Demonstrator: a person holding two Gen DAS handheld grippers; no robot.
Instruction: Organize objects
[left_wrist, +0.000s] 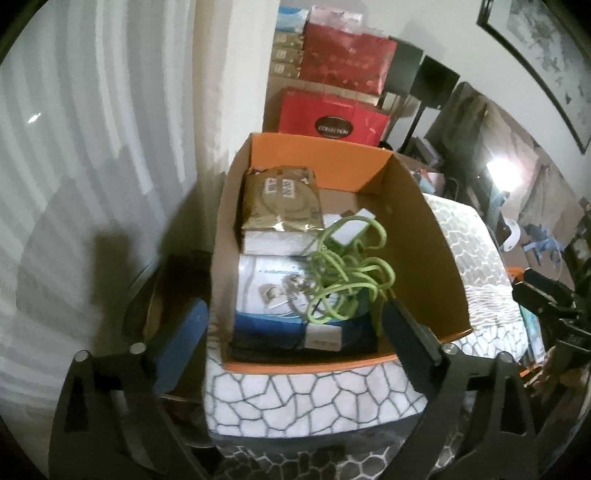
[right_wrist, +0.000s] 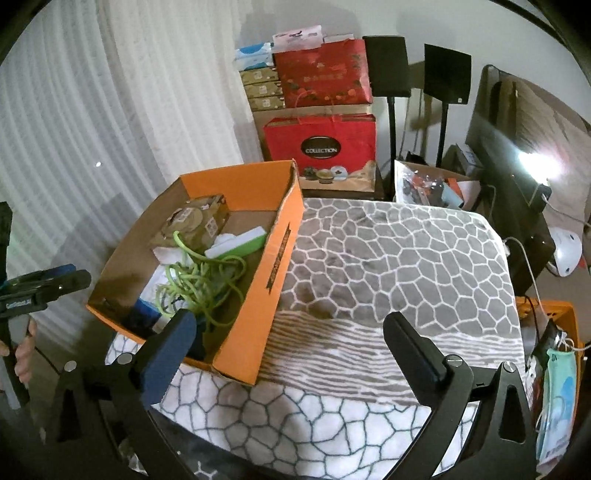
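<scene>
An open orange cardboard box (left_wrist: 428, 243) (right_wrist: 273, 258) sits on a grey-and-white patterned blanket (right_wrist: 399, 258) (left_wrist: 310, 398). Inside lie a gold packet (left_wrist: 280, 195) (right_wrist: 192, 221), a tangled green cable (left_wrist: 343, 280) (right_wrist: 199, 280) with a white-green adapter (right_wrist: 240, 245), a white packet (left_wrist: 273, 284) and a blue box (left_wrist: 266, 325). My left gripper (left_wrist: 295, 332) is open and empty, its fingers straddling the box's near end. My right gripper (right_wrist: 291, 339) is open and empty over the box's near right corner. The left gripper also shows in the right wrist view (right_wrist: 40, 288).
Red gift bags (right_wrist: 321, 147) and stacked boxes (right_wrist: 262, 88) stand behind the box against the wall. Two black speakers on stands (right_wrist: 391, 66), a dark monitor (right_wrist: 495, 147) and a cluttered box (right_wrist: 432, 184) are at back right. White curtain (right_wrist: 92, 129) on the left. Orange crate (right_wrist: 554, 321) at right.
</scene>
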